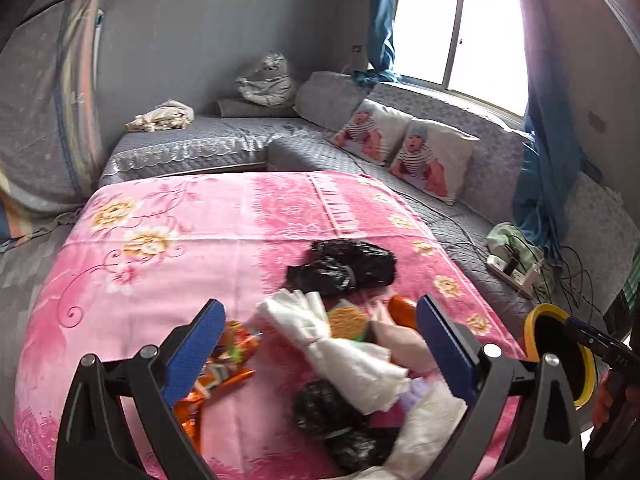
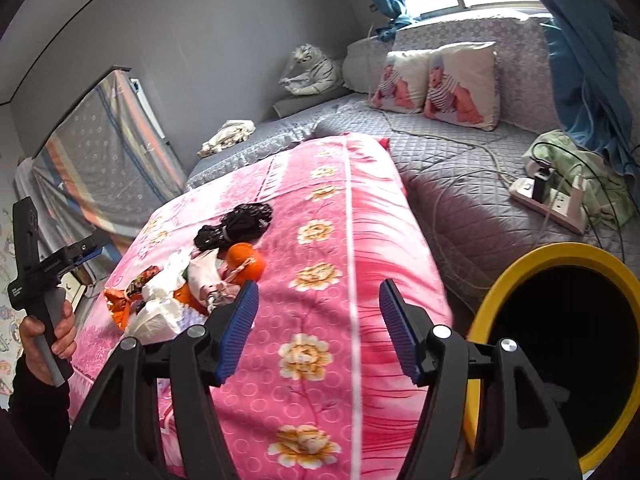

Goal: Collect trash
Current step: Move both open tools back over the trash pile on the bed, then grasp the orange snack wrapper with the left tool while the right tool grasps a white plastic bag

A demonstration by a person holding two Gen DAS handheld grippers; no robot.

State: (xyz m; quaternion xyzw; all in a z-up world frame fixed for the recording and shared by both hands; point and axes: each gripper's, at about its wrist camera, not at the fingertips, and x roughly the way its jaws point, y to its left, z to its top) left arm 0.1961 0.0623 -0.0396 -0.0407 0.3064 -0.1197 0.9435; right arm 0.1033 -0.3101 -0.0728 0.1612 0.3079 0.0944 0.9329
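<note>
A heap of trash lies on the pink floral blanket (image 1: 160, 240): a white plastic bag (image 1: 344, 348), a black bag (image 1: 344, 266), a second black bag (image 1: 328, 412), orange snack wrappers (image 1: 224, 364) and an orange item (image 1: 402, 310). My left gripper (image 1: 320, 340) hovers just above the heap, jaws wide open, holding nothing. In the right wrist view my right gripper (image 2: 320, 332) is open and empty over bare blanket (image 2: 320, 208), with the heap (image 2: 180, 284) off to its left. A yellow-rimmed black bin (image 2: 560, 344) sits just to its right.
A grey quilted sofa (image 1: 400, 160) wraps around the back and right, with two printed cushions (image 1: 404, 148). A power strip with cables (image 2: 552, 200) lies on a green cloth. A hand (image 2: 44, 332) grips the left gripper's handle. The bin (image 1: 560, 356) is at the blanket's right edge.
</note>
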